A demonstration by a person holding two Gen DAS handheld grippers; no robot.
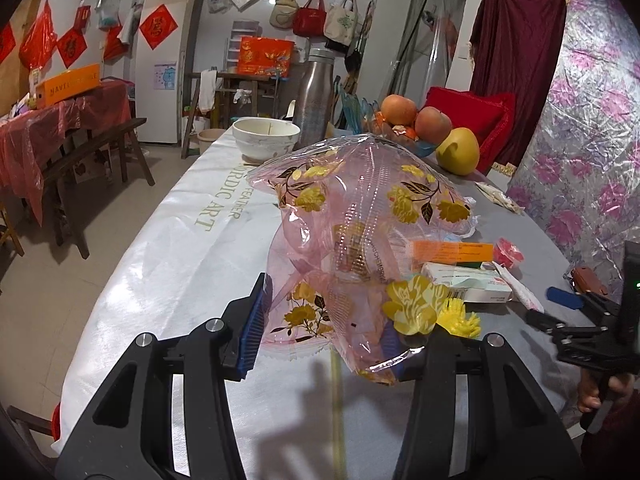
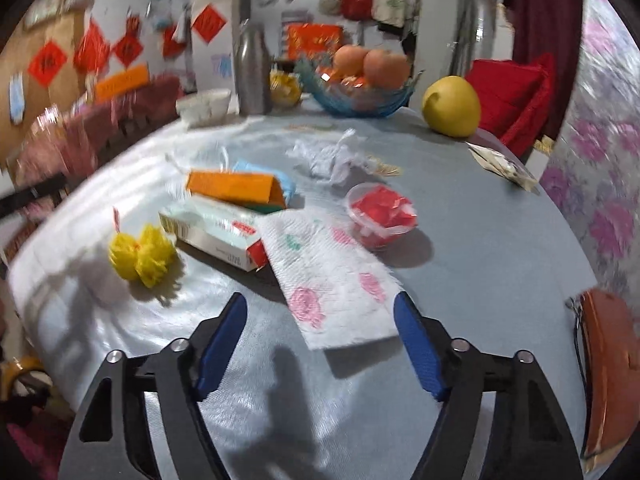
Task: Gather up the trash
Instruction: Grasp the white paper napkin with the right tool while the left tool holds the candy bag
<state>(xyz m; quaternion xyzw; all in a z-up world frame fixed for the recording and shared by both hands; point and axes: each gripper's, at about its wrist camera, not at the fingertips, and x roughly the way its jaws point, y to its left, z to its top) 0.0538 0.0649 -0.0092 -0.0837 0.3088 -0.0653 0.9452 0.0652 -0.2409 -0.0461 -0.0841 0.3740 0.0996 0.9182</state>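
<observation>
Left tool (image 1: 320, 332): blue pads clamped on the near edge of a pink see-through plastic bag (image 1: 360, 216) printed with yellow flowers. The bag billows up and away ahead of the pads, over the bench (image 1: 168, 240).

Right tool (image 2: 320, 344): pads apart, nothing between them, held above the bench cover. No earlier picture to compare with.

Trash relative to the right tool:
- Paper towel (image 2: 328, 272) with pink and green print lies flat just ahead, its near corner reaching between the pad tips; touching or not, cannot tell.
- White carton (image 2: 216, 232) ahead and left, its right end under the towel's far edge.
- Orange folded box (image 2: 240, 188) beyond the carton, resting against it.
- Yellow crumpled wrapper (image 2: 142, 254) further left, just beside the carton's left end.
- Clear cup with red contents (image 2: 380, 212) ahead and right, upright, next to the towel.
- Crumpled white paper (image 2: 332, 158) farther ahead, apart from the rest.

In the left wrist view the right tool (image 1: 560, 308) shows at the right edge, held by a hand (image 1: 600, 392), beyond the carton.

Right wrist view is motion-blurred toward its edges.
</observation>
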